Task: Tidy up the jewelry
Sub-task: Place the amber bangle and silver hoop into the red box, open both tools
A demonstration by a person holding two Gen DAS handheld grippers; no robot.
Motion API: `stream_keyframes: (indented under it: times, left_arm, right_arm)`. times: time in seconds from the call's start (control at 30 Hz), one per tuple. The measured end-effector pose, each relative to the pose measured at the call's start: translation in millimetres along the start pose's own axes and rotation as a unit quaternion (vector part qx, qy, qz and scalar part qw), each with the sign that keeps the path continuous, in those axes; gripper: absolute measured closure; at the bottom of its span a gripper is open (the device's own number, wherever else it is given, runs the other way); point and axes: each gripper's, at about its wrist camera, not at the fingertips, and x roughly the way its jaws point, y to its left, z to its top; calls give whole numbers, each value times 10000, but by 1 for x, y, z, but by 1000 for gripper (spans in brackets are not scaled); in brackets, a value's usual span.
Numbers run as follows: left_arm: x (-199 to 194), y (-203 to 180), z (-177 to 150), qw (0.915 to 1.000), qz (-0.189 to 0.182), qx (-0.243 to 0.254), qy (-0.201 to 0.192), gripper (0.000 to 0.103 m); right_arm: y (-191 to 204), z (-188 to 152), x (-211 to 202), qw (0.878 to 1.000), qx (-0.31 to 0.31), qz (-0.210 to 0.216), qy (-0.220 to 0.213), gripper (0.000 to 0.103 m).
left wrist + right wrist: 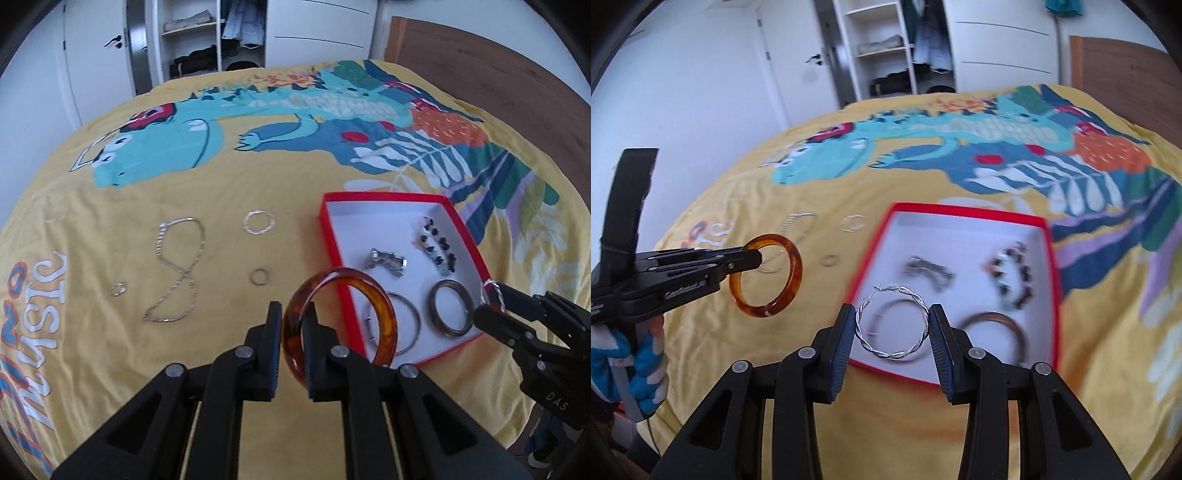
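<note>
My left gripper is shut on the rim of an amber tortoiseshell bangle, held above the bed just left of a red box. In the right wrist view the left gripper and the bangle hang at the left. My right gripper is shut on a twisted silver hoop earring over the near edge of the box. The box's white inside holds a silver clasp piece, a beaded bracelet, a thin silver bangle and a dark bangle.
On the yellow dinosaur bedcover, left of the box, lie a silver chain, a silver hoop and two small rings. A wooden headboard is at the right. An open wardrobe stands beyond the bed.
</note>
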Motion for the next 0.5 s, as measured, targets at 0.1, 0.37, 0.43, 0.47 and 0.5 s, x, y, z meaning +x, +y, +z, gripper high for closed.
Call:
stream_keyframes:
  times: [0.1, 0.37, 0.43, 0.47, 0.5]
  left_arm:
    - [18, -32, 2, 9996, -138, 239, 116, 93]
    - [56, -65, -5, 9972, 25, 626, 404, 93]
    - [62, -67, -6, 9967, -1, 645, 487, 93]
    - [65, -69, -7, 9963, 3, 675, 523, 93]
    - [68, -70, -8, 9960, 26, 709, 551, 93]
  right_arm:
    - [-28, -6, 12, 9997, 172, -83, 153, 63]
    - [-58, -24, 40, 9981, 190, -208, 551, 63]
    - [-58, -27, 46, 9975, 130, -219, 658, 63]
    - [-58, -29, 48, 9973, 111, -222, 695, 63]
    - [-58, -30, 51, 9969, 99, -223, 754, 63]
